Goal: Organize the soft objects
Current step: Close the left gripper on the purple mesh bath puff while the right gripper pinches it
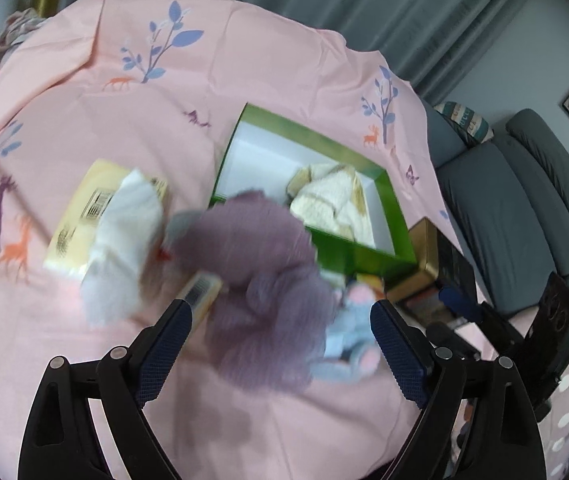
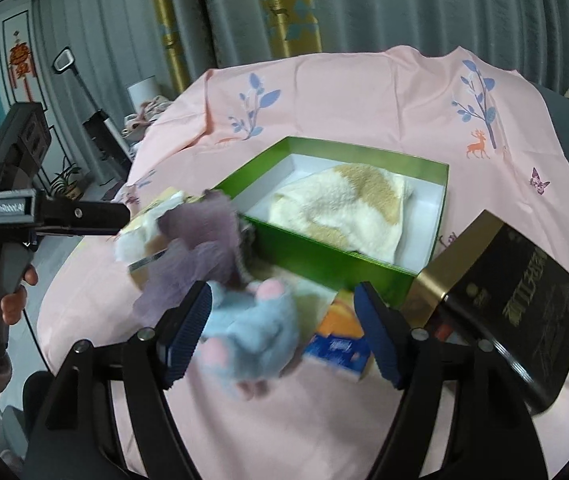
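A green box with a white inside holds a cream and tan fluffy cloth. A purple mesh puff lies blurred in front of the box, between the open fingers of my left gripper. A blue plush mouse with pink ears lies between the open fingers of my right gripper. A white soft cloth rests on a yellow pack.
A pink printed sheet covers the table. A black and gold box stands right of the green box. An orange and blue tissue pack lies by the mouse. A grey sofa is at right.
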The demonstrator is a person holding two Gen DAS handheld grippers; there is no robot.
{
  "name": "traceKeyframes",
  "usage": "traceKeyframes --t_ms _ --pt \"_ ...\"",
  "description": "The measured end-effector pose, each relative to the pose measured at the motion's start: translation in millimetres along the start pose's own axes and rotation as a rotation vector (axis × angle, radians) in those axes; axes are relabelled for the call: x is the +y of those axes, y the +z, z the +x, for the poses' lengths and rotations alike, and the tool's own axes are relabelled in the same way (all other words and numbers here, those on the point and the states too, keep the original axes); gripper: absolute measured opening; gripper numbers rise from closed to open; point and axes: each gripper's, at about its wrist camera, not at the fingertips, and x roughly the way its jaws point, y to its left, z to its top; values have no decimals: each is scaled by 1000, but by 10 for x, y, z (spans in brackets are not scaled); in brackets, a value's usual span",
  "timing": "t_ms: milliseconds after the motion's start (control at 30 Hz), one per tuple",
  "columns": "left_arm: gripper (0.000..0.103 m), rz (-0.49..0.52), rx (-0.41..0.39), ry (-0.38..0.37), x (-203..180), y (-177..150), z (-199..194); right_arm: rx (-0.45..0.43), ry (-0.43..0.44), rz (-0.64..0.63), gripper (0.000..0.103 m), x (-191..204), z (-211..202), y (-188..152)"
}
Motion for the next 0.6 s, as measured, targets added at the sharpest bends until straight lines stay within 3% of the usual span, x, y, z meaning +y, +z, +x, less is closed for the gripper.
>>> traceKeyframes --t_ms 100,367,600 --pt "91 -18 7 -15 64 -179 -49 -6 24 0 73 100 -75 -95" --pt "91 -208 18 -138 357 -552 3 -15 48 -127 74 503 -118 -331" --pt "91 -309 25 -212 489 -677 133 12 109 -167 74 777 49 -469"
